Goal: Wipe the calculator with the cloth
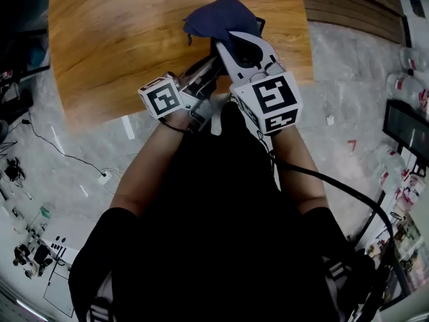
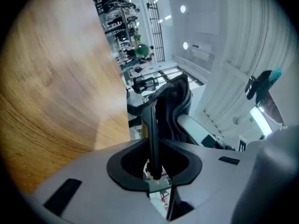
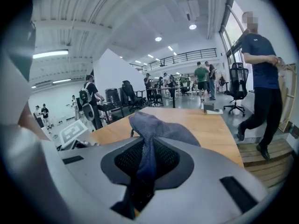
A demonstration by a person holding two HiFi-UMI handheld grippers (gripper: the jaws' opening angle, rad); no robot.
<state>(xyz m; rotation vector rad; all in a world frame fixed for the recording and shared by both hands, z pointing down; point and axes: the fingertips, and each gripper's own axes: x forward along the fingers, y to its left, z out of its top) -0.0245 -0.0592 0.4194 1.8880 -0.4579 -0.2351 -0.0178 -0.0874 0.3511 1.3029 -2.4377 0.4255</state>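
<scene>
My right gripper (image 1: 226,40) is shut on a dark blue cloth (image 1: 220,15), which bunches up over the near edge of the wooden table (image 1: 120,39). In the right gripper view the cloth (image 3: 154,129) rises out of the gripper (image 3: 142,171) and droops forward. My left gripper (image 1: 206,69) sits just left of it, shut on a thin black slab that looks like the calculator (image 1: 200,72). The left gripper view shows the calculator (image 2: 152,125) edge-on, standing up from the gripper (image 2: 153,164), with the cloth (image 2: 175,104) right behind it.
The round table's edge lies just under both grippers. Grey stone floor with a cable (image 1: 67,156) surrounds it. Bottles (image 1: 409,66) stand at the right. A person (image 3: 261,78) walks past the table's far side, near an office chair (image 3: 238,85).
</scene>
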